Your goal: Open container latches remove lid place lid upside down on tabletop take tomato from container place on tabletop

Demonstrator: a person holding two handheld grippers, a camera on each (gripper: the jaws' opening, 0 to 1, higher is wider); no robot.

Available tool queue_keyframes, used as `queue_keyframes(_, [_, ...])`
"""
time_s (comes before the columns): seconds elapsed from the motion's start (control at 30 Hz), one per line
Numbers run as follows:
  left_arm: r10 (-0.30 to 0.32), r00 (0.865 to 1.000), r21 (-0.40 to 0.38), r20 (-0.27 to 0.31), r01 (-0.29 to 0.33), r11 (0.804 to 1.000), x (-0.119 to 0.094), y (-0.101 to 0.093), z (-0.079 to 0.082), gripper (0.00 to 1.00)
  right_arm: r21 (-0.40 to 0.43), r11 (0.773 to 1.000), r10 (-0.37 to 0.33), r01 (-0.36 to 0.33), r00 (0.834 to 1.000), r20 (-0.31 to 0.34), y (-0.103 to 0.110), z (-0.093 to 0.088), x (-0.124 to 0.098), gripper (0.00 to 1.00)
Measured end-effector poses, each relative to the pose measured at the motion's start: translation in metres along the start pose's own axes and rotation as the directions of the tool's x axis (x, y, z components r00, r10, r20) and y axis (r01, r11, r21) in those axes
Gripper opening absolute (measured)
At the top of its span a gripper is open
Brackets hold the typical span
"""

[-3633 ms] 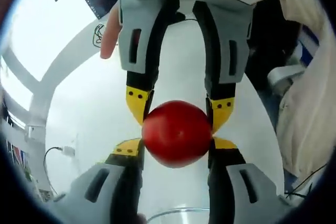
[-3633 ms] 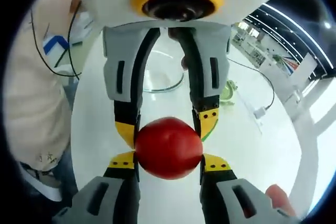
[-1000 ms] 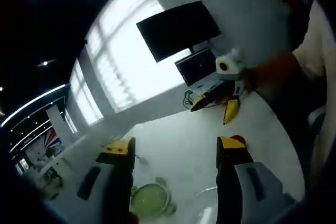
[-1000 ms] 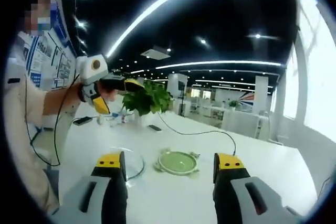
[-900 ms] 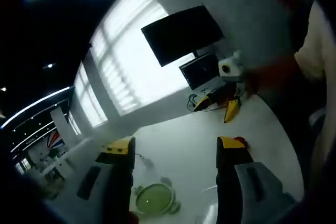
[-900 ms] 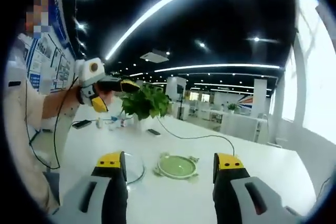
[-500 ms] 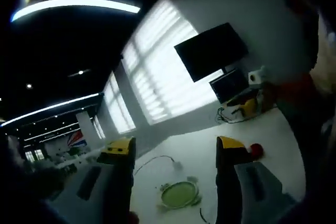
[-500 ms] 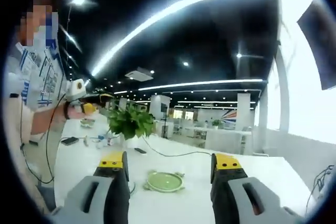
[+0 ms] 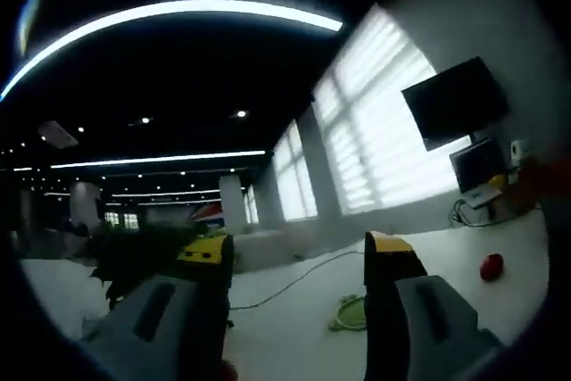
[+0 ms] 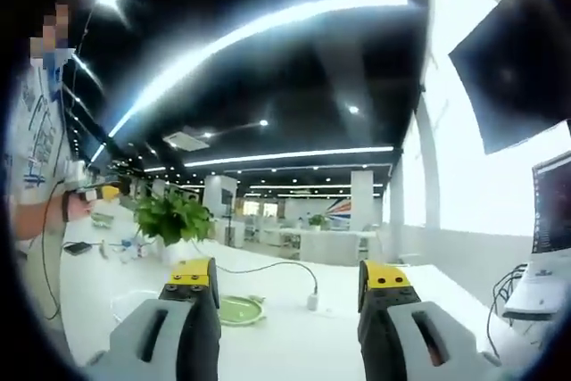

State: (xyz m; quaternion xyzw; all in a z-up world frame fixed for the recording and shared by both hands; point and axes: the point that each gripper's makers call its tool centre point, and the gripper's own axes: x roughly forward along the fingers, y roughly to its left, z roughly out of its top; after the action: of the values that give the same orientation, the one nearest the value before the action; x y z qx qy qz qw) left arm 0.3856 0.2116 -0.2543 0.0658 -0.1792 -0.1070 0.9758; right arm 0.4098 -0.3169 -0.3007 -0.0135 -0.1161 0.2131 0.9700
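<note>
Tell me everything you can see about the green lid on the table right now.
The lid is round, pale green and looks like plastic, with small latch tabs jutting from its rim. It lies flat on the white table, touched by neither gripper. In the right gripper view it sits between the jaws, a plant behind it. In the left gripper view it lies left of the tomato.

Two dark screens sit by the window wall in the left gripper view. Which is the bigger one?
The black TV mounted high on the wall is bigger. The small monitor stands lower, on the white table, just under it.
</note>
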Motion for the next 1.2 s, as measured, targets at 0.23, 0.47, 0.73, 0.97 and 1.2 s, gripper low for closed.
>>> queue_keyframes(0.23, [0.211,0.974,0.025,-0.086,-0.210,0.977,-0.050,0.049,-0.050,0.55,0.039,0.996,-0.079,0.078,0.996,0.034,-0.008,-0.007,-0.028,0.55])
queue_keyframes(0.47, [0.303,0.931,-0.059,-0.205,-0.321,0.945,-0.097,0.068,-0.108,0.59,0.090,0.984,-0.156,0.153,0.988,0.024,-0.022,-0.029,-0.053,0.54])
queue_keyframes(0.73, [0.331,0.909,-0.100,-0.255,-0.365,0.926,-0.124,0.068,-0.134,0.59,0.084,0.977,-0.194,0.196,0.981,-0.029,-0.031,-0.047,-0.067,0.53])
queue_keyframes(0.97, [0.325,0.910,-0.104,-0.259,-0.361,0.927,-0.124,0.064,-0.137,0.59,0.109,0.970,-0.217,0.218,0.976,-0.026,-0.036,-0.049,-0.073,0.52])
queue_keyframes(1.2, [0.317,0.914,-0.103,-0.252,-0.351,0.931,-0.121,0.061,-0.133,0.59,0.122,0.967,-0.223,0.225,0.974,-0.031,-0.037,-0.053,-0.075,0.51])
